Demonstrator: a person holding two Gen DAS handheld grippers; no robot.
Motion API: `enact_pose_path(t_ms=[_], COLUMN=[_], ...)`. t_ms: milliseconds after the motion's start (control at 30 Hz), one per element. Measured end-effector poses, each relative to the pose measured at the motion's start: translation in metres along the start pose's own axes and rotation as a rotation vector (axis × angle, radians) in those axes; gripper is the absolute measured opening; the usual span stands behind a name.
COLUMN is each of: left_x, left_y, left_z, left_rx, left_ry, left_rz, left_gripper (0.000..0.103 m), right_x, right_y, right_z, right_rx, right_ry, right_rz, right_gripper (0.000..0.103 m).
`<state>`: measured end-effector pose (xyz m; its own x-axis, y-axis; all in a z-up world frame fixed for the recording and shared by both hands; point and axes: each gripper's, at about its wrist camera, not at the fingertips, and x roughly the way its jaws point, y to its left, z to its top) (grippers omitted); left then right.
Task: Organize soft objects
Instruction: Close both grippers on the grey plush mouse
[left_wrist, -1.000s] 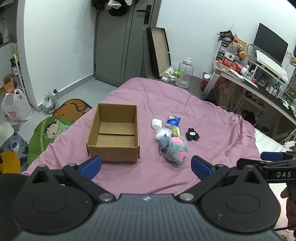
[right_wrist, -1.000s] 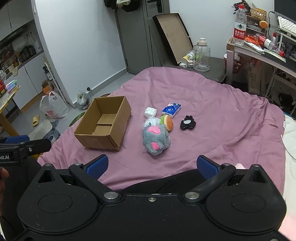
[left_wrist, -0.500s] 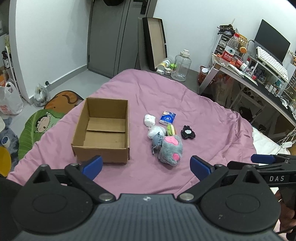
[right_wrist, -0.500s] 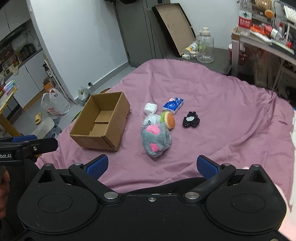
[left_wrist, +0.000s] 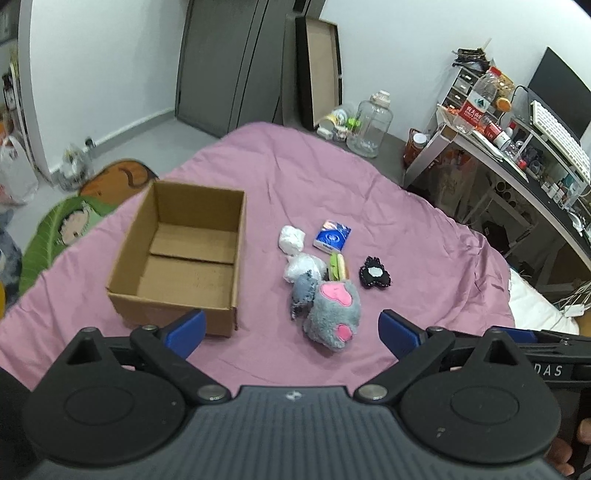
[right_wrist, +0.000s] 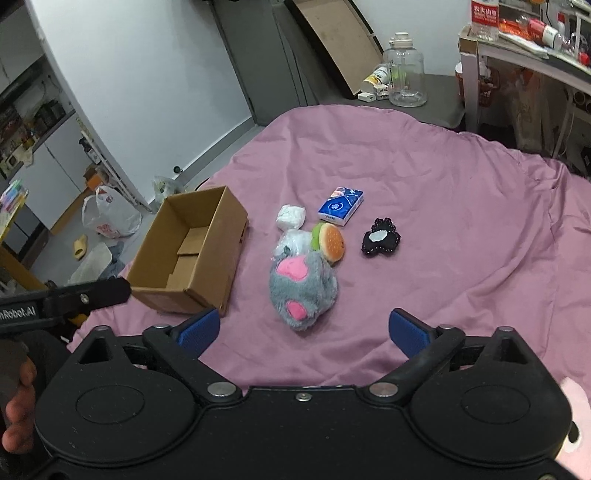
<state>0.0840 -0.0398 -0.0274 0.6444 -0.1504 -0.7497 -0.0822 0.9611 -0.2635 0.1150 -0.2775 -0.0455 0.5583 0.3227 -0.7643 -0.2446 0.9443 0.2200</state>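
A pink bedspread (left_wrist: 369, 192) carries everything. Largest on it is an open cardboard box (left_wrist: 184, 258), upright, mouth up, nearer the bed's left edge; its long axis runs from the near edge toward the far end. Just right of it, apart from it, lies a grey plush (left_wrist: 334, 314) with pink patches, its long axis running roughly the same way, the pink patches facing up.

Beyond the plush, toward the middle of the bed, sit a blue tissue pack (left_wrist: 333, 235), a white bundle (left_wrist: 291, 239), a clear-wrapped white lump (left_wrist: 301, 266) touching the plush, a burger toy (right_wrist: 331, 242) leaning on the plush, and a black pad (left_wrist: 375, 272) apart to the right.

The left gripper (left_wrist: 291, 326) hangs over the near edge, fingers spread wide and holding nothing; the plush lies ahead between its tips. The right gripper (right_wrist: 304, 328) hovers likewise, spread wide and bare, the plush just ahead, slightly left of centre.
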Motion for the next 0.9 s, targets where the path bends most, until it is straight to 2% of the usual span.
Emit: enact_pose_path(t_ms=[100, 433, 633, 700, 800, 900], left_x=[0.014, 0.065, 0.099, 0.108, 0.121, 0.134], left_y=[-0.001, -0.005, -0.006, -0.006, -0.007, -0.006], left_z=[0.004, 0.01, 0.009, 0.008, 0.007, 0.005], left_rx=[-0.012, -0.042, -0.094, -0.112, -0.132, -0.158], left_ry=[0.012, 0.067, 0.124, 0.12, 0.136, 0.145], left_rz=[-0.004, -0.002, -0.009, -0.025, -0.049, -0.058], left_gripper=[0.1, 0.1, 0.1, 0.098, 0.09, 0.075], right_x=[0.009, 0.051, 0.082, 0.092, 0.106, 0.119], right_y=[-0.006, -0.03, -0.049, -0.054, -0.059, -0.063], right_z=[0.006, 0.011, 0.013, 0.014, 0.016, 0.017], right_rx=[0.028, 0.14, 0.229, 0.249, 0.283, 0.3], right_ry=[0.006, 0.021, 0.07, 0.079, 0.102, 0.123], right_rz=[0.026, 0.069, 0.103, 0.112, 0.139, 0.147], right_gripper=[0.09, 0.086, 0.073, 0.065, 0.059, 0.054])
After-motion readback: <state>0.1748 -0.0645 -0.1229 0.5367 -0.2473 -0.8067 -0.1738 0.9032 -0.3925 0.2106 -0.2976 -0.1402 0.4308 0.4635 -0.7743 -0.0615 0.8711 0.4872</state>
